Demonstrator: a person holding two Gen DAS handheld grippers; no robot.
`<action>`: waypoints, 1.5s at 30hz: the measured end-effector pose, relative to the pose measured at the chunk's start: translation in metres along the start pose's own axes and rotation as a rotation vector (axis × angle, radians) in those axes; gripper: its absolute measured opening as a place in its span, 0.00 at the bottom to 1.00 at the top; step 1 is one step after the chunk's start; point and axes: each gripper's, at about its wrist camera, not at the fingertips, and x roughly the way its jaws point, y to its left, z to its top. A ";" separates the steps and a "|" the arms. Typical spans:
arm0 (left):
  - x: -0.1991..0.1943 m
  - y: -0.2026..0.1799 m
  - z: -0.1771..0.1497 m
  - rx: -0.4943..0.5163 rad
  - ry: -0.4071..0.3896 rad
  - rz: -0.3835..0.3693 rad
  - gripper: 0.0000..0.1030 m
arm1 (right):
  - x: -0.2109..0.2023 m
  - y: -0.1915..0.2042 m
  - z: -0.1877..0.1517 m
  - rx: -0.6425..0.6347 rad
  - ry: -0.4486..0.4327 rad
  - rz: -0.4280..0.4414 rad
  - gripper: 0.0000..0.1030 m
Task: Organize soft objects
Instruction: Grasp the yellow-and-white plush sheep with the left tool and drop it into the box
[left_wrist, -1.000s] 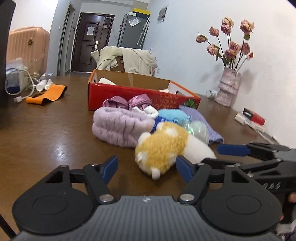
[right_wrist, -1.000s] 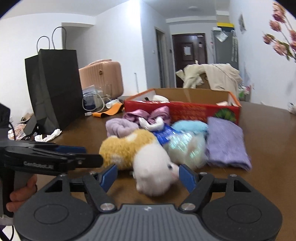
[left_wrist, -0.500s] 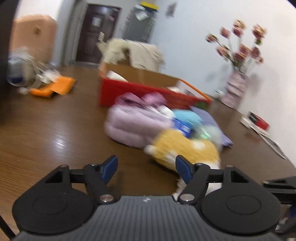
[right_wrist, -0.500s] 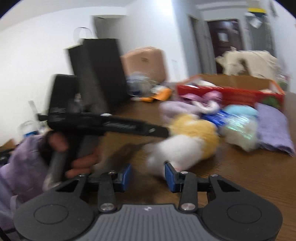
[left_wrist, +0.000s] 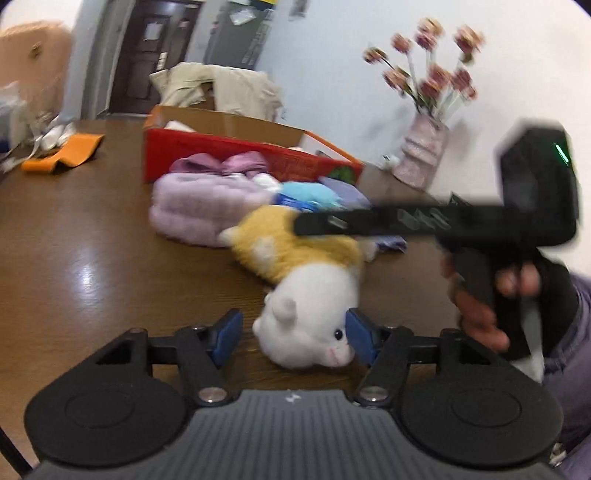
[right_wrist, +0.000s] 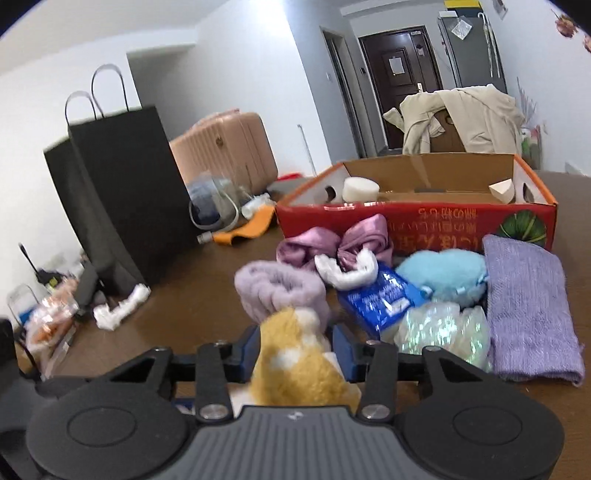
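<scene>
The plush lies on the counter with a gripper at each end. Its white head sits between the left fingers, which are closing; the pad on the right touches its cheek, the left one is clear of it. The yellow rump is between the right fingers, both pads pressed into the fur, though these are easing open.

The chief risk is a slipping hold: fur compresses, and if the right fingers loosen further before the left ones bite, the toy could sag or drop back on the counter. If both hold and pull different ways, the body stretches or twists. The two grippers work close together, so one may knock the other.

Just ahead of the right fingers stands the lilac band, touching the plush; a careless lift may drag it along. To their right lie the blue packet and the shiny pouch, near enough to be swept aside. Beyond the pile stands the red box, open-topped, its near wall the edge to clear. Left of the fingers the counter is bare up to the black bag, the widest room for swinging.
</scene>
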 end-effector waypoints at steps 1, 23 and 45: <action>-0.003 0.009 0.000 -0.028 -0.006 0.015 0.62 | -0.004 0.005 -0.004 -0.010 0.002 -0.006 0.42; -0.005 0.029 0.057 -0.200 -0.112 -0.135 0.51 | -0.047 0.005 0.003 0.060 -0.079 0.046 0.42; 0.249 0.003 0.210 -0.129 0.115 -0.066 0.48 | 0.063 -0.209 0.144 0.091 0.064 -0.092 0.42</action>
